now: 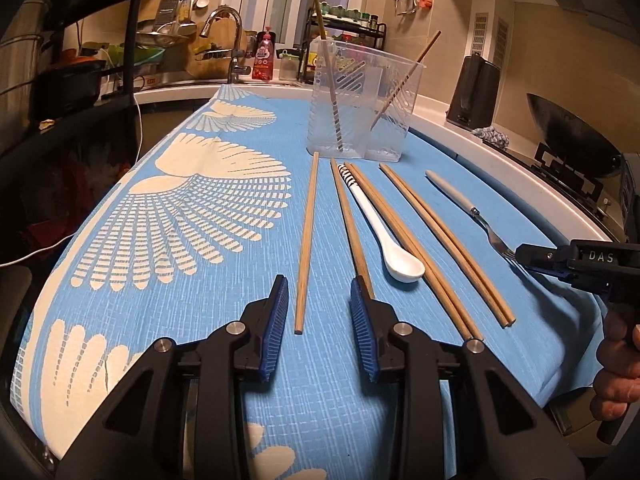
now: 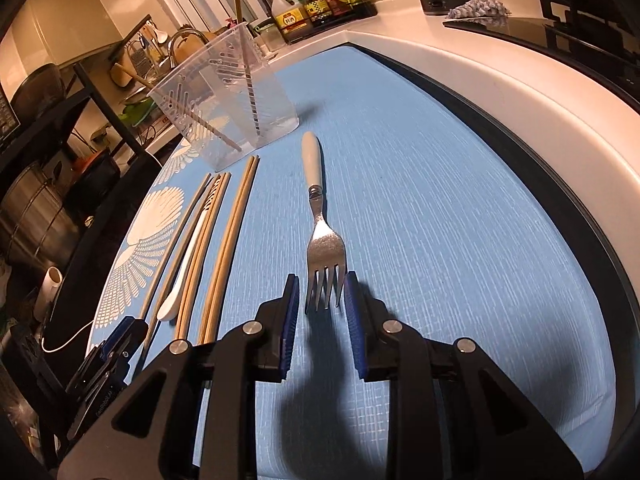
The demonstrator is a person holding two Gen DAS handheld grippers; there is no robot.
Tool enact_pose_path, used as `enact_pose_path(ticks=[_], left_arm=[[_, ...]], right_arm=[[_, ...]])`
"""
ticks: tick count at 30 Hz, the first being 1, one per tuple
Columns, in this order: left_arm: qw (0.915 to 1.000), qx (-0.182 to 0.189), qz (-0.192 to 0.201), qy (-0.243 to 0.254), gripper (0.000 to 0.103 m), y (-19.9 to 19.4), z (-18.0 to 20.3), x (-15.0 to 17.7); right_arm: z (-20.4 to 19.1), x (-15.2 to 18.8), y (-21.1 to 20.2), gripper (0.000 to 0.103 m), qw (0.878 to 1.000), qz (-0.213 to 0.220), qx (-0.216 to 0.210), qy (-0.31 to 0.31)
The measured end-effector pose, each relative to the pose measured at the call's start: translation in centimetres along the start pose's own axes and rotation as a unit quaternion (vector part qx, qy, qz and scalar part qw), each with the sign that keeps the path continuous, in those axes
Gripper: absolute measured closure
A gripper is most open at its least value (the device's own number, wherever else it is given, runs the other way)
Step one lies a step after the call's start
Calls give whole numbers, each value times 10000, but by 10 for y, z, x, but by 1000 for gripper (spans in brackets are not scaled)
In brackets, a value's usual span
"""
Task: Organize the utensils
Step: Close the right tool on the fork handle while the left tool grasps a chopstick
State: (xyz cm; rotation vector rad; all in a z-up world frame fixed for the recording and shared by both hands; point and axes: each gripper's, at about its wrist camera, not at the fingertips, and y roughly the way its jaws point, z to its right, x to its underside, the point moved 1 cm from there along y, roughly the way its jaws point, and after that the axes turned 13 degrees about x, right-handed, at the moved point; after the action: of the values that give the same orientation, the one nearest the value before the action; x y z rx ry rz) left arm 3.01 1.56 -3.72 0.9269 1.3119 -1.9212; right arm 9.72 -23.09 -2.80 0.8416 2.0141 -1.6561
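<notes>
Several wooden chopsticks lie on the blue cloth [image 1: 200, 320]. My left gripper [image 1: 320, 292] is open, its jaws on either side of the near end of a single chopstick [image 1: 307, 240]. A white spoon [image 1: 380, 224] lies among the other chopsticks [image 1: 440, 240]. A fork with a pale handle [image 2: 322, 236] lies at the right; my right gripper [image 2: 321, 292] is open with the fork's tines between its jaws. That gripper also shows in the left wrist view [image 1: 532, 258]. A clear plastic holder [image 1: 362, 96] at the back holds two chopsticks.
A white counter edge [image 2: 520, 92] curves along the right of the cloth. A black kettle [image 1: 476, 88] and a wok [image 1: 572, 132] stand at the right. A sink with tap [image 1: 232, 40] and a bottle rack [image 2: 316, 4] are behind the holder.
</notes>
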Motion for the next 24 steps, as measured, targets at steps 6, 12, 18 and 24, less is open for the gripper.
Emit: enact_pose_path(ticks=[6, 12, 18, 24], left_arm=[[9999, -117, -9, 31, 83, -1, -3, 0], [9996, -246, -34, 162, 87, 0, 0, 0], [9986, -413, -14, 322, 96, 0, 1, 1], [9984, -415, 1, 388, 98, -1, 2, 2]], right_arm=[[-1, 0, -5, 85, 9995, 177, 240, -123], [-6, 2, -8, 86, 9957, 453, 620, -523], [-23, 14, -13, 86, 9871, 856, 739, -1137], [-29, 22, -17, 86, 9797, 1146, 798, -1440]])
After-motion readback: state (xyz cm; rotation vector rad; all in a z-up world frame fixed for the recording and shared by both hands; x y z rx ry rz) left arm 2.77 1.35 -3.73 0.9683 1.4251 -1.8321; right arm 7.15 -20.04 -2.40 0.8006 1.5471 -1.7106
